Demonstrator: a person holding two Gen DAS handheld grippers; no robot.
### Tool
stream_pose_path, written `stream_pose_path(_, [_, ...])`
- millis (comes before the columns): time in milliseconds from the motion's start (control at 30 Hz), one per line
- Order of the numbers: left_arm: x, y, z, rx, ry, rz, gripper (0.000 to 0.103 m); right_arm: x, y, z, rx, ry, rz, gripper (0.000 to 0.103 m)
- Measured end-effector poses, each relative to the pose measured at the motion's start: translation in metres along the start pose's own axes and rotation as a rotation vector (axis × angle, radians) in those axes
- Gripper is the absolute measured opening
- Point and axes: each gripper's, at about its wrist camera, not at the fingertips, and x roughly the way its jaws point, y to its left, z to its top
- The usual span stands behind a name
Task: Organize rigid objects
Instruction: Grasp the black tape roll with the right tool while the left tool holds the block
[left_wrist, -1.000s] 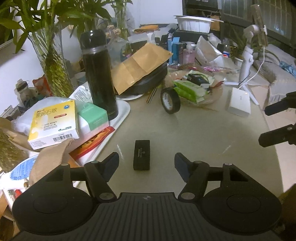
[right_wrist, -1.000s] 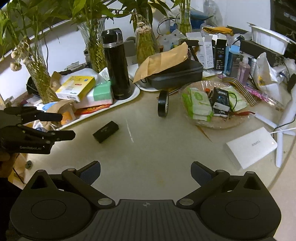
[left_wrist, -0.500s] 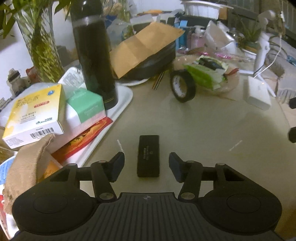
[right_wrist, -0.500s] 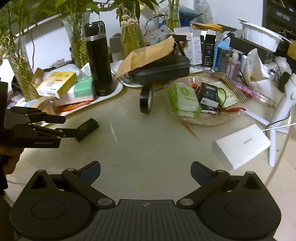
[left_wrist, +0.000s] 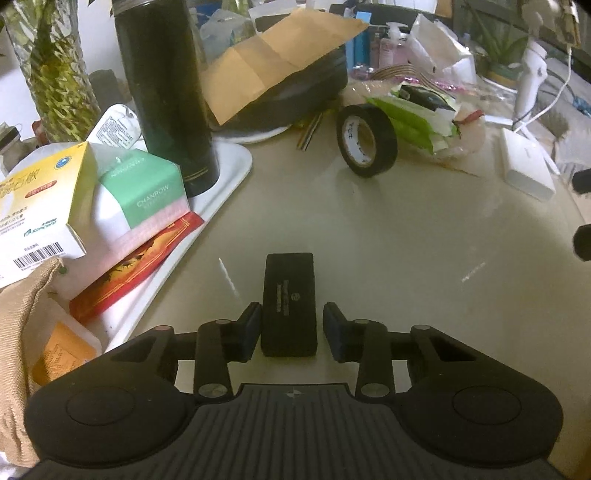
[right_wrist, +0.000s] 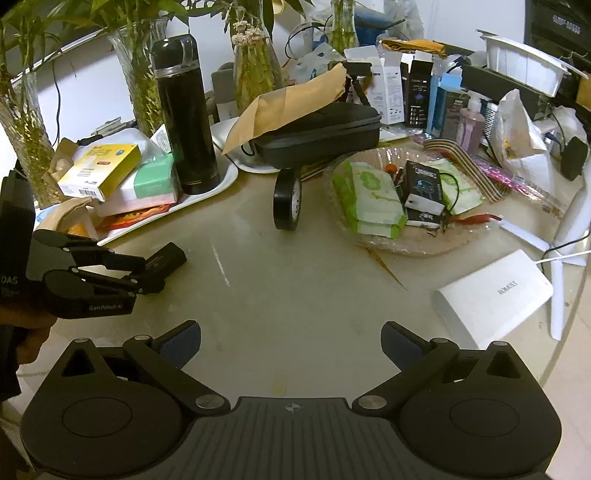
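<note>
A pale, glossy table (right_wrist: 303, 295) carries everything. A small black box (left_wrist: 289, 302) lies flat on it just ahead of the left tool; a black tape roll (left_wrist: 365, 140) stands on edge farther ahead, a white tray (left_wrist: 229, 173) ahead-left, a white power bank (left_wrist: 526, 170) far right.

Left gripper (left_wrist: 289, 326) pitched down at the small black box (left_wrist: 289, 302), jaws closing with the box between the fingers (left_wrist: 248, 323); left pad looks about touching, right shows a slight gap. Right gripper (right_wrist: 290, 341) right of the box, jaws wide, nothing between them.
</note>
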Motion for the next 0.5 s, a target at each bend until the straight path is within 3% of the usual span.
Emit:
stream_pose_path(33, [0.0, 0.0, 0.0, -0.002, 0.001, -0.002, 0.032, 0.003, 0.0, 0.001, 0.005, 0.001, 0.002, 0.103])
stream_pose_path(500, [0.001, 0.005, 0.004, -0.066, 0.035, -0.023, 0.031, 0.045, 0.01, 0.025, -0.013, -0.06, 0.014, 0.103])
